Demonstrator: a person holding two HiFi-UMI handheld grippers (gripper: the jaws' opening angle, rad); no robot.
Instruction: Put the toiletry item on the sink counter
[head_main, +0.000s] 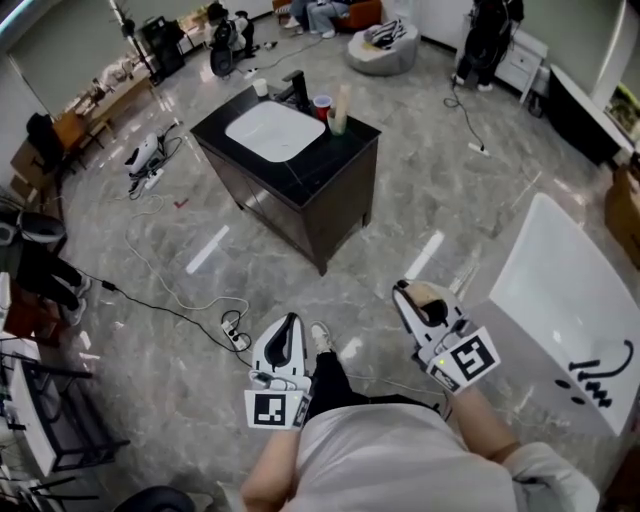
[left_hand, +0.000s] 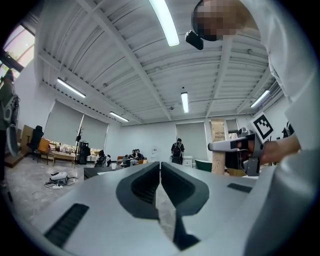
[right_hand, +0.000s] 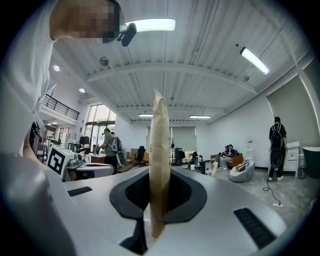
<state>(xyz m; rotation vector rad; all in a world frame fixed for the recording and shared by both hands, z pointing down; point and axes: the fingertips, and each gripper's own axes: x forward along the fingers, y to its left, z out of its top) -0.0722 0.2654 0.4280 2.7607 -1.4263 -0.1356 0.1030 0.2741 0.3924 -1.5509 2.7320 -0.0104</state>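
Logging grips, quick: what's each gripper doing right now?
Left gripper: shut, empty.
Right gripper: shut on the tan toiletry pack.

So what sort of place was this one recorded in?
Probably a big open studio or lab hall, not a real bathroom: a sink counter stands alone mid-floor, a bathtub sits at right, cables trail over the floor.

Plain tan toiletry item (right_hand: 159, 165); left gripper (head_main: 287, 328) and right gripper (head_main: 410, 293) pale grey, their markers black-and-white squares; desk (head_main: 335, 160) at twelve o'clock black, basin (head_main: 272, 130) white, cup (head_main: 321, 104) red; floor (head_main: 420, 200) veined grey marble.
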